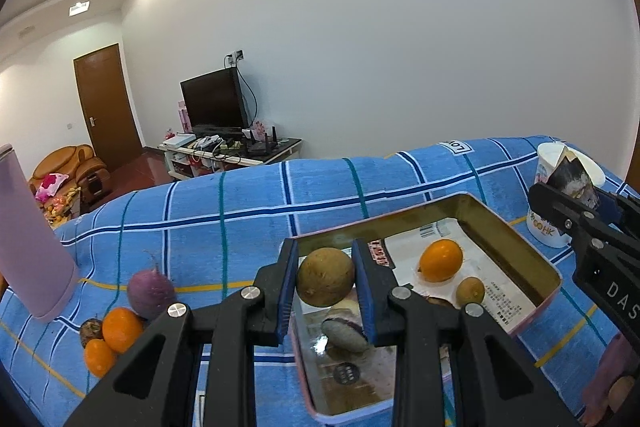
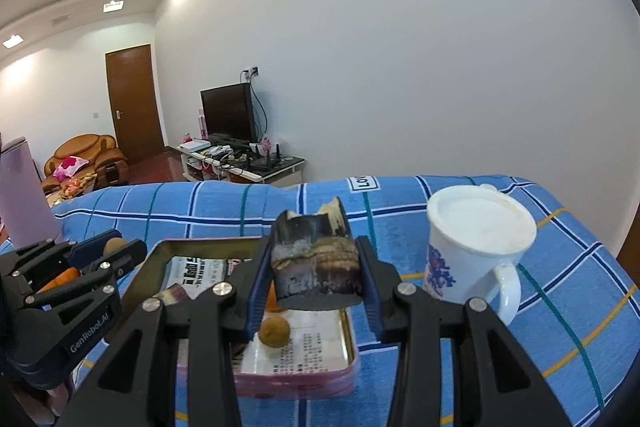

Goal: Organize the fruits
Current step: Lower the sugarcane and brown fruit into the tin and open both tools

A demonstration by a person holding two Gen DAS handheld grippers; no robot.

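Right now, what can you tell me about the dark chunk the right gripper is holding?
The chunk is a short, stubby cylinder, like a cut length of sugarcane: dark, nearly black glossy skin, a pale ringed band around its middle, whitish bloom, and a ragged, fibrous pale top edge. Its lower cut face looks flat and dark. It stands roughly upright, clamped at both sides by the blue pads of the right gripper, lifted above the tin. Nothing else touches it.
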